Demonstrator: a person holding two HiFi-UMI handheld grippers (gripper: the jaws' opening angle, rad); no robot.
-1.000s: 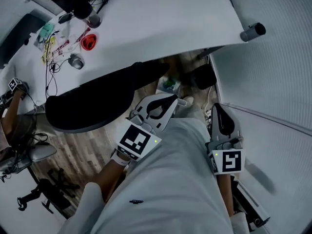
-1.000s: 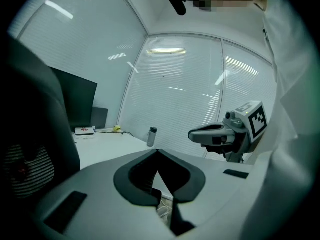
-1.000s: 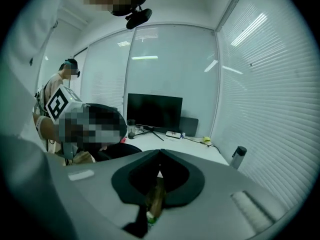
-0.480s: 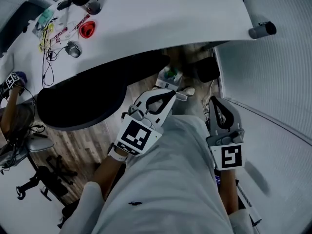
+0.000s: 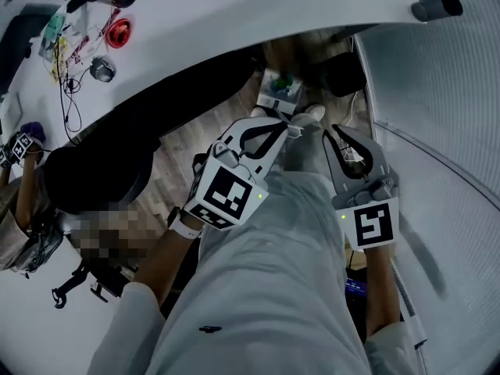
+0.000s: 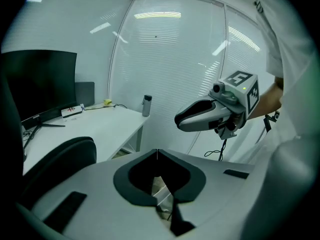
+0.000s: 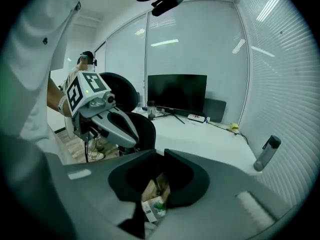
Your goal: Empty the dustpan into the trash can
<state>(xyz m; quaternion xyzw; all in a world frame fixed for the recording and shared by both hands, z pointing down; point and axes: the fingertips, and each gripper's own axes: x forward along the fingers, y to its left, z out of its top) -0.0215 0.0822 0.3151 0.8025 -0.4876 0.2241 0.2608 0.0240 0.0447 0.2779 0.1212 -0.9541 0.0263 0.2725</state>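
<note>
- The person's pale shirt (image 5: 266,287) fills the lower part of the head view and hides the legs and the floor below it.
- The left gripper (image 5: 291,129) is pressed together. In its own view the two tips meet in a thin line with nothing pinched.
- The right gripper (image 5: 337,133) stands just beside it, level with it, both angled down. Its jaws have just been opening and show a narrow slit between the tips, with nothing caught there.
- One white shoe (image 5: 312,114) pokes out beyond the left gripper's tips. The rest of the foot is covered.
- The trash can (image 5: 269,100), a small open white box holding green and paper scraps, sits on the wooden floor (image 5: 183,143) under the desk's edge, just past the gripper tips. The right gripper view shows only a sliver of it through the hollow of its jaws.
- The dustpan cannot be made out in any view.
- A black office chair (image 5: 101,170) stands to the left, its base hidden.
- The white desk (image 5: 258,14) is cut off at the top of the head view. Small clutter on it, a red object (image 5: 119,33) among it, is too small to name.
- A dark monitor (image 7: 176,91) and a bottle (image 7: 267,151) stand on the desk before the blinds (image 7: 285,59).
- Another person (image 5: 23,201) is at the left edge, mostly cut off.
</note>
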